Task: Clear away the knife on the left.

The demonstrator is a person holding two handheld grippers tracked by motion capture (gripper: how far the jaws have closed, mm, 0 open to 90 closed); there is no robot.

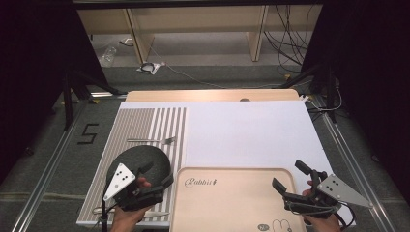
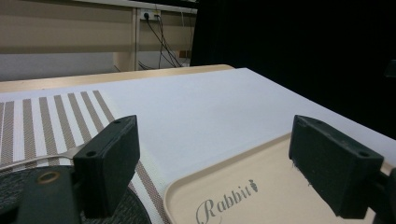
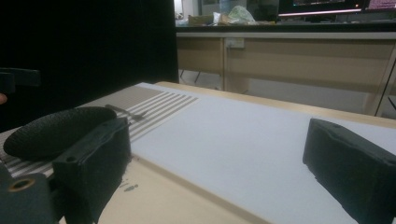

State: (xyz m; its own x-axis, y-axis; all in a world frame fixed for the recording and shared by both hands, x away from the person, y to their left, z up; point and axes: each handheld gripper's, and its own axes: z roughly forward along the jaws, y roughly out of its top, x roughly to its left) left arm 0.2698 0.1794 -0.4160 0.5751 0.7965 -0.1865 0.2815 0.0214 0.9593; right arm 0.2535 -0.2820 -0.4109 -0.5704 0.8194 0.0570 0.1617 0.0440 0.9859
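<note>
A beige tray printed "Rabbit" lies at the near edge of the table. To its left a dark round plate rests on a striped placemat, and a fork lies on the mat beyond it. My left gripper is open over the plate's right edge, beside the tray's left corner. My right gripper stands open above the tray's right side. In the left gripper view the left gripper frames the tray. In the right gripper view the right gripper is empty, with the plate at left.
A white mat covers the table's middle and right. A thin metal utensil lies on the placement's near edge, by the left hand. Beyond the table are wooden bench legs, cables on the floor and black stands on both sides.
</note>
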